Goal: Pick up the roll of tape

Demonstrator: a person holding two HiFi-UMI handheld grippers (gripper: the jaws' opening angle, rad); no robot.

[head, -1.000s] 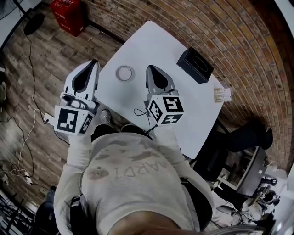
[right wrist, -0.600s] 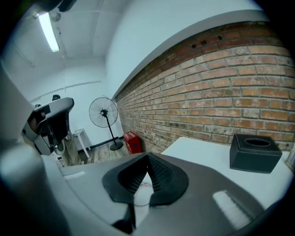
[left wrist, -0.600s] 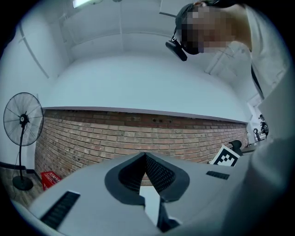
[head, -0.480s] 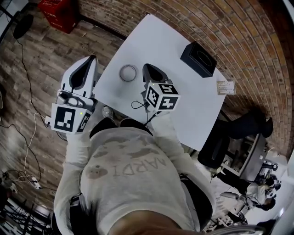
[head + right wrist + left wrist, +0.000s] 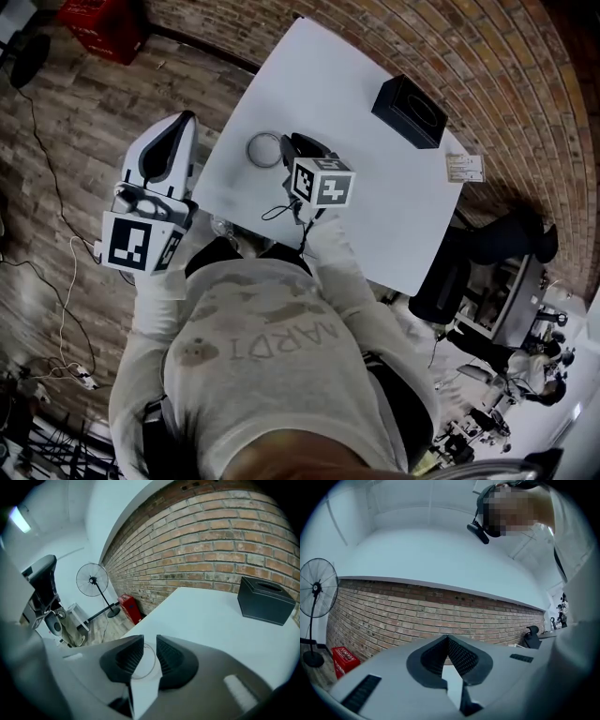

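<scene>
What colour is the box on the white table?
The box is black, clearest in the right gripper view.

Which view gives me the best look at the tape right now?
Head view: the whole tape ring lies on the table, just beside the right gripper's tips. The right gripper view shows only part of the ring, framed between its opening jaws. The left gripper view shows no tape.

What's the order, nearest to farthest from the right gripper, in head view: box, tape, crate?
1. Tape, at the right gripper's opening jaws, not yet between them.
2. Box, far corner of the table.
3. Crate, on the floor, left.
</scene>
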